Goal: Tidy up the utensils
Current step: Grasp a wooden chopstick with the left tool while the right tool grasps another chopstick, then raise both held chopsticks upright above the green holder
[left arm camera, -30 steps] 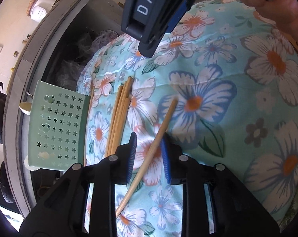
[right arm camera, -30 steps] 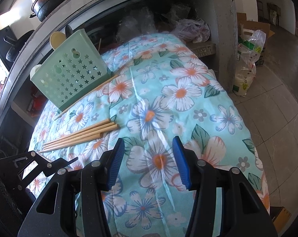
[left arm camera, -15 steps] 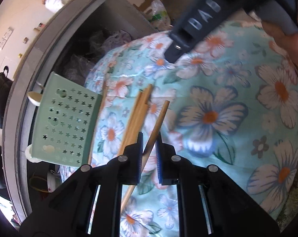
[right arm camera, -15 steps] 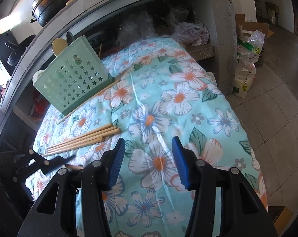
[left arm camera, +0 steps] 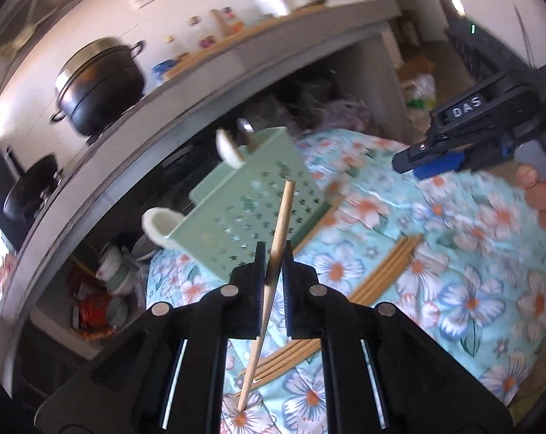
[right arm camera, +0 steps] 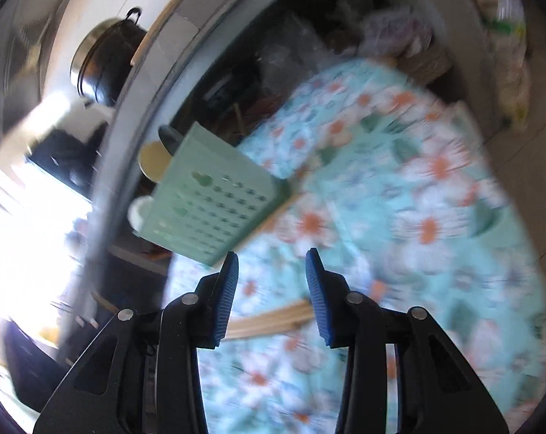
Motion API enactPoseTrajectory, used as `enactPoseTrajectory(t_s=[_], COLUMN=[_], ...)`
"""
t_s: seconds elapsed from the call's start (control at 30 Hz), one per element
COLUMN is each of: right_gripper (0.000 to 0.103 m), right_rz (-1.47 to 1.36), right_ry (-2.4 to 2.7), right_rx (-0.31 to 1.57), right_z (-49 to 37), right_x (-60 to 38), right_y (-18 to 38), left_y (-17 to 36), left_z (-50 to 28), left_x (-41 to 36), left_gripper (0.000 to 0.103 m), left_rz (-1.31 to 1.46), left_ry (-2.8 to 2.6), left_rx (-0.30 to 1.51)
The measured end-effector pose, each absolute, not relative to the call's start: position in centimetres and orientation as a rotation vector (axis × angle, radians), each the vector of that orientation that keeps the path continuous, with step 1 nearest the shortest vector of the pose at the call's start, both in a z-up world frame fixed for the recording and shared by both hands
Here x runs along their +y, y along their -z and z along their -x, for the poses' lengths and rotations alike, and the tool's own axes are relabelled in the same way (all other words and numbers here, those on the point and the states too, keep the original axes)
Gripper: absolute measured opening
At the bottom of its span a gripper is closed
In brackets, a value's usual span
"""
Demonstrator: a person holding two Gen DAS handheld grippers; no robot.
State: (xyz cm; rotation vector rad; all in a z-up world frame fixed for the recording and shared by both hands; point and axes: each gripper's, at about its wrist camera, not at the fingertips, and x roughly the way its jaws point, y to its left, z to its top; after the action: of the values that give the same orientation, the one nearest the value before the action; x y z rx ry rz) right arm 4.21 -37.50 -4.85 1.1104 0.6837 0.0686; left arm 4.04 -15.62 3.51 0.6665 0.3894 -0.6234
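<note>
My left gripper (left arm camera: 273, 249) is closing its jaws on a wooden chopstick (left arm camera: 282, 217), pinched between the pads and lifted off the cloth, its tip standing in front of the green star-punched utensil holder (left arm camera: 251, 195). Several more chopsticks (left arm camera: 392, 271) lie bundled on the floral cloth below. My right gripper (right arm camera: 271, 260) hovers over the table with its jaws closing and nothing between them. The same bundle of chopsticks (right arm camera: 269, 320) shows on the cloth beyond its fingers, and the holder (right arm camera: 207, 209) lies ahead to the left. That gripper (left arm camera: 406, 162) also shows at the right of the left wrist view.
The floral tablecloth (left arm camera: 471, 253) covers a small table set against a grey counter edge (left arm camera: 135, 144). A black pot (left arm camera: 99, 83) sits on the counter. Clutter fills the space under the counter, and bags (right arm camera: 507, 54) stand on the floor at the far right.
My left gripper closed on the single chopstick, lifted it off the cloth and rolled upright. My right gripper swung left toward the holder and its jaws narrowed.
</note>
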Motion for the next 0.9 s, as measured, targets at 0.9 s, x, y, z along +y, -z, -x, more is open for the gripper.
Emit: enactPoseTrajectory(t_s=[0.9], right_gripper=[0.012], right_rz=[-1.752], right_ry=[0.186], right_rx=[0.727], right_z=[-14.4], right_x=[-38.3], right_y=[15.1], left_y=[-5.9], left_z=[-6.9], left_x=[-9.8], left_gripper=[0.006], left_rz=[-0.443], left_ry=[0.560], left_rx=[0.378])
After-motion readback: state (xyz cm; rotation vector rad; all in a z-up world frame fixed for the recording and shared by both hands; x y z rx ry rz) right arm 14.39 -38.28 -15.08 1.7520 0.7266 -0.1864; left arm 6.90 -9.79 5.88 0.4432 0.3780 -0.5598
